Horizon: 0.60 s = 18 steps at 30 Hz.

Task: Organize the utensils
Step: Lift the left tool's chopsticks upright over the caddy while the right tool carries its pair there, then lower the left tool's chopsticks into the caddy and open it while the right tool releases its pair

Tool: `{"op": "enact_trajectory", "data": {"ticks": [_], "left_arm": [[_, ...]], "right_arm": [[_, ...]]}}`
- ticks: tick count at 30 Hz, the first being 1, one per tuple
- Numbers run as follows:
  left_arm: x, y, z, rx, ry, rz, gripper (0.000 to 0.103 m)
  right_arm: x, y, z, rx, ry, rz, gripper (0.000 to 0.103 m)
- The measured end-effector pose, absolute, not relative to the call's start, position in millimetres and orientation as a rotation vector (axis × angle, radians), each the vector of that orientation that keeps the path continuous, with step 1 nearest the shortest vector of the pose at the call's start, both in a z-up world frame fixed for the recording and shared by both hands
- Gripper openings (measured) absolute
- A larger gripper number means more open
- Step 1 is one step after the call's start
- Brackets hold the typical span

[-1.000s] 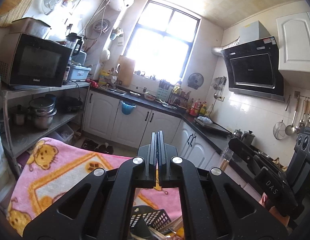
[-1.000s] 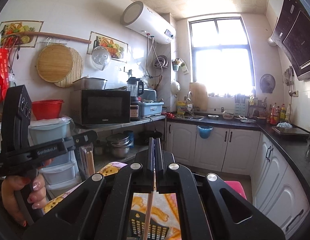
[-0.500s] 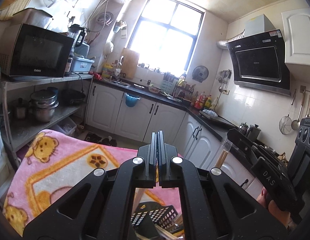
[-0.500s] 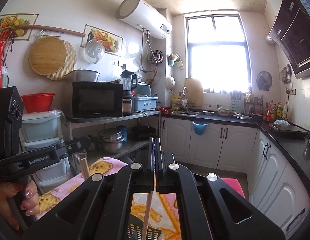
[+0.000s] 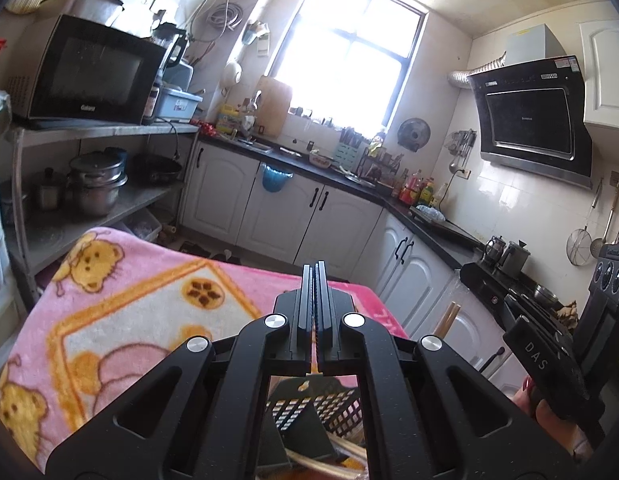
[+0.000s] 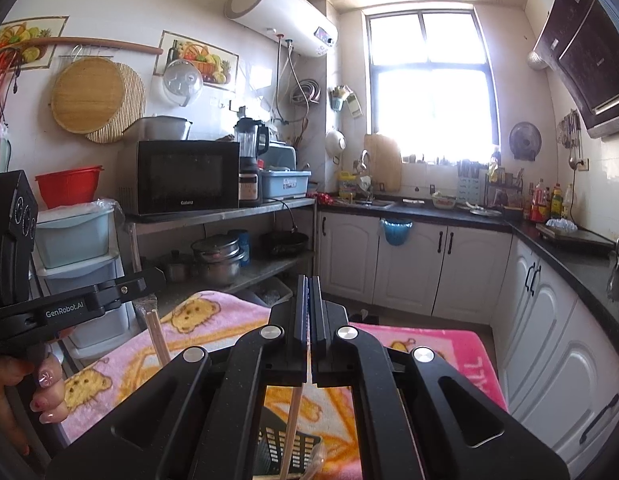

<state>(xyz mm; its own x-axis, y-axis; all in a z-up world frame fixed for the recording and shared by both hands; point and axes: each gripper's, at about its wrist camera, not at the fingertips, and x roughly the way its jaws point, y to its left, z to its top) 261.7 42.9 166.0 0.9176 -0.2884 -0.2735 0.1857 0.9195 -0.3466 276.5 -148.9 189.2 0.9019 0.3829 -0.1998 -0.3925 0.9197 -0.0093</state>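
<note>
Both tongs are clamped on chopsticks: the right tongs [image 6: 309, 360] pinch a pale wooden chopstick [image 6: 291, 428], the left tongs [image 5: 316, 344] another [image 6: 157, 338], above the near black slotted plastic basket [image 6: 287, 450] on the pink bear-print blanket [image 6: 425, 344]. Delivery is likely under way; next, lower each tip into the basket, then part the tongs.

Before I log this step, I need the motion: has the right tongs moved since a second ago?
Yes. The right tongs sank: the microwave now sits higher in their view, and more pink blanket shows.
</note>
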Motion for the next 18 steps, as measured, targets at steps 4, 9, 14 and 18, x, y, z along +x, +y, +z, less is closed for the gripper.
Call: {"op": "enact_trajectory", "data": {"ticks": [4, 9, 14, 18], "left_arm": [[262, 42, 155, -0.323, 0.352, -0.246, 0.0], [260, 43, 147, -0.321, 0.367, -0.235, 0.0], [256, 44, 141, -0.313, 0.381, -0.222, 0.0], [249, 44, 140, -0.301, 0.384, -0.209, 0.0]], "right_arm": [[275, -151, 182, -0.037, 0.22, 0.395, 0.002], [274, -154, 175, -0.028, 0.24, 0.393, 0.002], [271, -159, 167, -0.013, 0.264, 0.39, 0.002], [268, -164, 162, -0.002, 0.28, 0.384, 0.002]]}}
